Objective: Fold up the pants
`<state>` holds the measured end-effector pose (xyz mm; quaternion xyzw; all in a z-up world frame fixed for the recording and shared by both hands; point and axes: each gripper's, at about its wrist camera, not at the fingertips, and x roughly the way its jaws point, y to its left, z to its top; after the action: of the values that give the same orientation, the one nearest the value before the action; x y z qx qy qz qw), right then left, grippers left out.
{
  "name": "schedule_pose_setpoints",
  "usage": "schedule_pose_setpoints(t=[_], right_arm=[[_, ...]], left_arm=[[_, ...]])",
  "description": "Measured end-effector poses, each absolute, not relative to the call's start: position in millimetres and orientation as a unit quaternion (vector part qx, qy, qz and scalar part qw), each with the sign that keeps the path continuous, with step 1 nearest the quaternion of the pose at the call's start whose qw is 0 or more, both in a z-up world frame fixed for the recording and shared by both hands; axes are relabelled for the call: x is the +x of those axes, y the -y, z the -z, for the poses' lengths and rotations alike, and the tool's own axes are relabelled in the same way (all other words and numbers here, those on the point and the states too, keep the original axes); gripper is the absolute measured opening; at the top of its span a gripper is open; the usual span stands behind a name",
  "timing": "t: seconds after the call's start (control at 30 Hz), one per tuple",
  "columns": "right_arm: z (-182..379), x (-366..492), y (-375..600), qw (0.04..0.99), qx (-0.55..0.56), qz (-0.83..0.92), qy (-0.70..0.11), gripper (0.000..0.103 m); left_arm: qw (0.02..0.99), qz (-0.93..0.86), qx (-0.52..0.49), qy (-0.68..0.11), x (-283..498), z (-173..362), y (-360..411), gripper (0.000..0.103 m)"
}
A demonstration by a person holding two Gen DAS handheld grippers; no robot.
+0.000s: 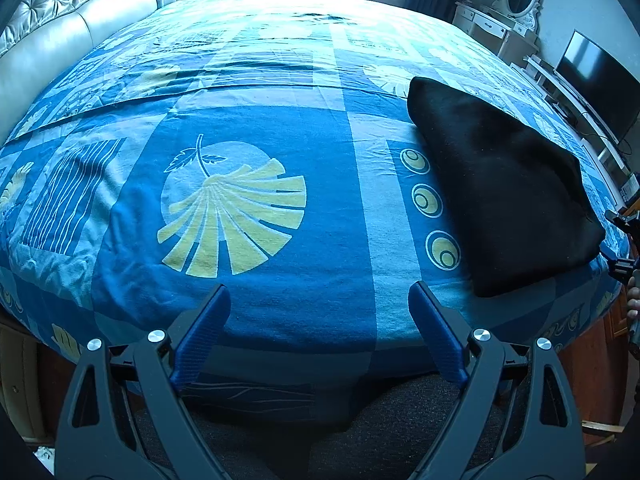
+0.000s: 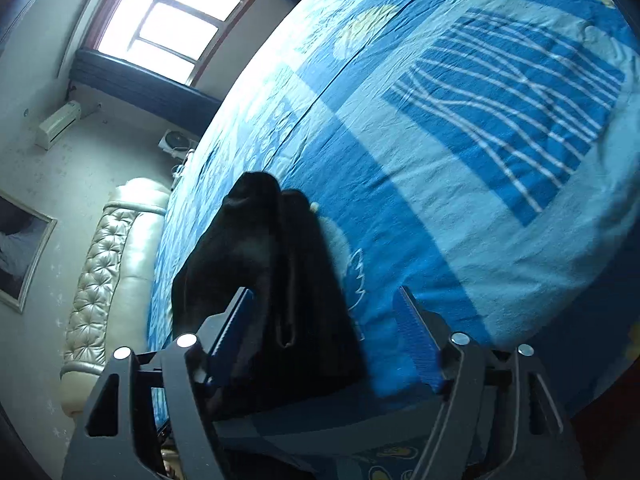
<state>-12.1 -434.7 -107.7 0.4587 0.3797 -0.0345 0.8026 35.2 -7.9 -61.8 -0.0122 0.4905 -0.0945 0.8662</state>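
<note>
The black pants (image 1: 504,188) lie folded in a thick bundle on the blue patterned bedsheet (image 1: 280,216), at the right of the left wrist view. My left gripper (image 1: 319,294) is open and empty over the bed's near edge, left of the bundle. My right gripper (image 2: 325,299) is open, its jaws standing on either side of the near end of the pants (image 2: 280,280), which lie between the fingers; the view is tilted. Part of the right gripper shows at the right edge of the left wrist view (image 1: 622,244).
A padded cream headboard (image 1: 60,36) runs along the bed's left side. A white dresser with an oval mirror (image 1: 516,0) and a dark TV (image 1: 596,80) on a white stand are at the far right. A window (image 2: 176,24) is behind the bed.
</note>
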Motion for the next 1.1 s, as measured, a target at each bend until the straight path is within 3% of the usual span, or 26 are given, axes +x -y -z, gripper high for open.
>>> schedule_pose_setpoints(t=[0.33,0.77,0.83,0.87,0.9,1.1], right_arm=[[126,-11,435,0.766,0.532,-0.035,-0.359,0.073],[133,11,400,0.77,0.495,-0.061,-0.399,0.078],[131,16,393,0.775,0.486,-0.06,-0.399,0.077],[130,16,387,0.783,0.469,-0.057,-0.405,0.07],[130,18,382,0.788,0.448,-0.054,-0.419,0.056],[127,20,375,0.794,0.438,-0.049,-0.419,0.046]], left_arm=[[0.813,0.198,-0.134,-0.531,54,68,34,0.09],[0.716,0.293,-0.251,-0.582,104,111,88,0.09],[0.72,0.296,-0.241,-0.579,107,113,95,0.079],[0.72,0.298,-0.23,-0.583,107,114,100,0.062],[0.718,0.302,-0.224,-0.586,107,115,103,0.051],[0.748,0.292,-0.171,-0.57,101,96,112,0.033]])
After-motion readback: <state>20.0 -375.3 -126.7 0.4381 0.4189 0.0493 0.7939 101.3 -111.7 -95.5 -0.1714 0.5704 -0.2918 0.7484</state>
